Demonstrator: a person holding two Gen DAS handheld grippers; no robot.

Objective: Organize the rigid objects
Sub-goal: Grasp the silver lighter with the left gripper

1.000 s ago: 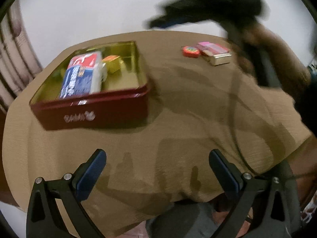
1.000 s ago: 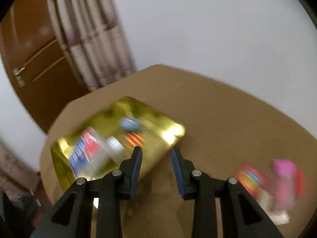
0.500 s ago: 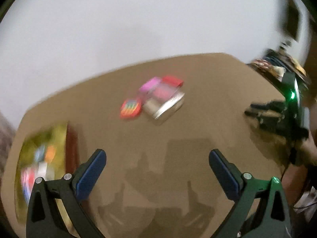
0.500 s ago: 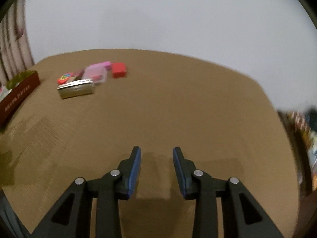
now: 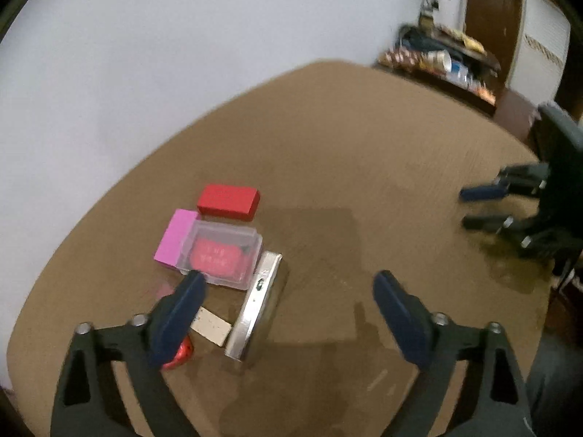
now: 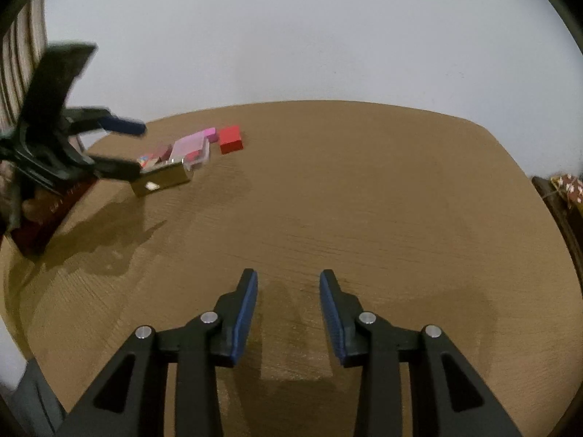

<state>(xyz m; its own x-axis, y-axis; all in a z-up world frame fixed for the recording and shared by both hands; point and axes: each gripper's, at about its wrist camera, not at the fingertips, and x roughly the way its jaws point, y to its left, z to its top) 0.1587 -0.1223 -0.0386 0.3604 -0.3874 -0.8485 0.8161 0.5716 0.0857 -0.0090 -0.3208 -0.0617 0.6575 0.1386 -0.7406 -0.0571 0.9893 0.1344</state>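
By the dark red tin (image 6: 54, 215) at the worktop's (image 5: 364, 167) left, the left tool (image 5: 288, 302) hangs over a small heap, its jaws closing but with only the silver case (image 5: 257, 309) partly between them, nothing pressed. That case runs lengthwise away from the tool; the clear box (image 5: 222, 255), pink block (image 5: 174, 236) and red block (image 5: 229, 202) sit just beyond. Well right of the heap, the right tool (image 6: 288, 313) is narrow, opening slightly, empty. The left hand looks nearer.
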